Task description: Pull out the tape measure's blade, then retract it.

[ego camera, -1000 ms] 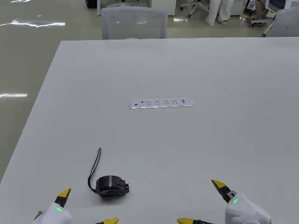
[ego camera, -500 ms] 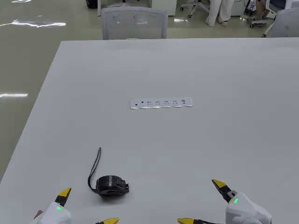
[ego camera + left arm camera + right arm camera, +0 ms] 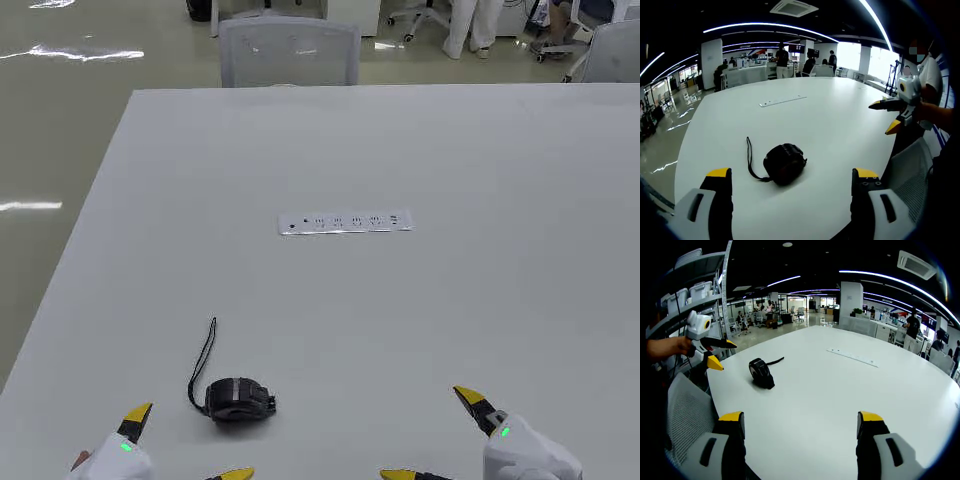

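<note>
A small black tape measure (image 3: 239, 399) with a black wrist loop lies on the white table (image 3: 400, 150) near its front left. The blade is inside the case. My left gripper (image 3: 185, 448) hovers just in front of the tape measure (image 3: 784, 163), jaws wide open and yellow-tipped, with nothing between them. My right gripper (image 3: 435, 435) stands open at the front right, well apart from the tape measure (image 3: 761, 372), and holds nothing. Each gripper view shows the other gripper off to its side: the right gripper (image 3: 892, 114) and the left gripper (image 3: 715, 352).
A white power strip (image 3: 345, 222) lies flat in the middle of the table. A grey chair (image 3: 288, 50) stands at the far edge, with more chairs and people beyond. The table's left edge runs close to the tape measure.
</note>
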